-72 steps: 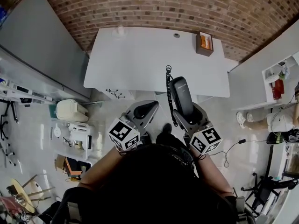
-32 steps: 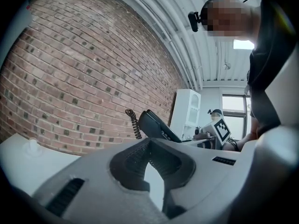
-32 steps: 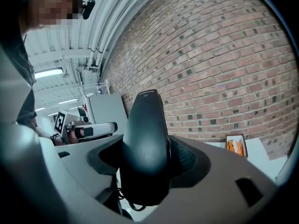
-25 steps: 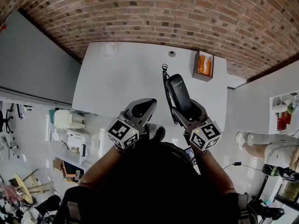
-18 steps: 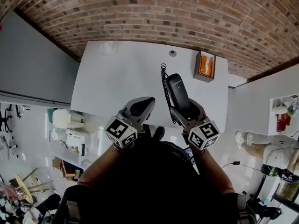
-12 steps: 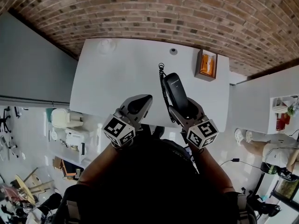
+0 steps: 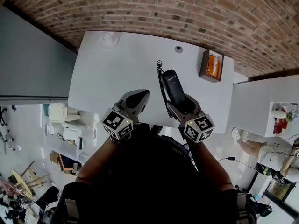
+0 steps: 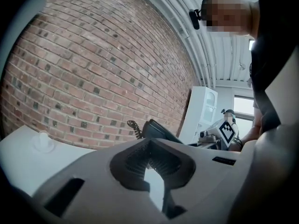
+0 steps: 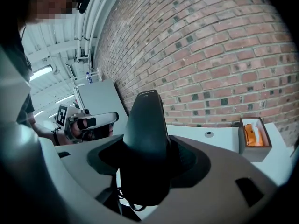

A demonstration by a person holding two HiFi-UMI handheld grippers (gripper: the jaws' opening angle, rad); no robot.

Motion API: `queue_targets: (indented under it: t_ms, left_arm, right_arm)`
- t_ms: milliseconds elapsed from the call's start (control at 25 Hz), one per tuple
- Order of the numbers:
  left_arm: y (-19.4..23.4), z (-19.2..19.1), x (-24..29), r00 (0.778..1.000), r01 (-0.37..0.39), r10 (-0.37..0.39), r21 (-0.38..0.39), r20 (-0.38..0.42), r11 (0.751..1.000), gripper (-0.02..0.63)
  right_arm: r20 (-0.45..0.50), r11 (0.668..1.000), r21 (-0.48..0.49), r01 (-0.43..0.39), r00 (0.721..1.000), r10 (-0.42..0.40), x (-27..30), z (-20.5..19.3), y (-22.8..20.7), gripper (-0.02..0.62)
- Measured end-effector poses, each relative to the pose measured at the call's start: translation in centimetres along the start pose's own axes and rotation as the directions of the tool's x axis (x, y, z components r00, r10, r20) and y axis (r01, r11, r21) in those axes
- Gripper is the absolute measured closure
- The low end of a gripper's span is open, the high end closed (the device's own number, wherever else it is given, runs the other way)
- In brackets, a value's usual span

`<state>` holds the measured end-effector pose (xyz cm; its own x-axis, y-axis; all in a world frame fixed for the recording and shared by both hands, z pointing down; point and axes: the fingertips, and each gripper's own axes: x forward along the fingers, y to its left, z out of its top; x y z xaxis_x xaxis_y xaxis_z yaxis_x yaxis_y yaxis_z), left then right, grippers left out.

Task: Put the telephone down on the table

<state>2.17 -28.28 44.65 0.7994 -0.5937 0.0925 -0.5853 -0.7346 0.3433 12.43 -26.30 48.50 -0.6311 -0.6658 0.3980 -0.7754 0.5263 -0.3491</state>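
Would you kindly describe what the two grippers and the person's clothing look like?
Both the left gripper and right gripper are grey plastic with dark ribbed pads. Each carries a white cube with black square markers. The person wears a dark top.

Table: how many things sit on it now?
3: a white round object at the far-left corner, a small grey disc by the far edge, a wooden box far right. The telephone is in the right tongs. Near edge partly hidden.

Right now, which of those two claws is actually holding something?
The right gripper: its jaws clamp the black telephone handset, while the left gripper holds nothing.
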Motion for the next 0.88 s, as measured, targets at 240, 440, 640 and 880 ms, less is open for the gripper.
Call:
queue_targets:
  t_ms: [240,440,640,880]
  left_arm:
    - [2.5,-0.8,0.0,1.0,-0.025,0.025,-0.007,-0.017,1.0,0.598]
    - [3.8,-1.6,0.0,0.999,-0.028,0.028,-0.006,-0.027,1.0,0.598]
    - [4.7,-2.6,0.2,0.999,-0.015,0.015,-0.003,-0.04,1.0,0.598]
    - [5.4,-4.7,0.3,0.996,-0.003,0.004,0.01,-0.088,1.0,0.598]
  right_arm:
    - [-0.039,1.0,0.018,0.0,0.999,0.001,3.3,-1.3,-1.4,0.318]
    - [-0.061,1.0,0.018,0.002,0.998,-0.001,5.1,-2.4,-1.8,0.318]
    - [-0.089,1.0,-0.017,0.005,0.996,-0.006,6.7,-3.7,-2.1,0.318]
    - [-0.118,1.0,0.012,0.014,0.993,-0.012,7.9,-6.0,-2.5,0.318]
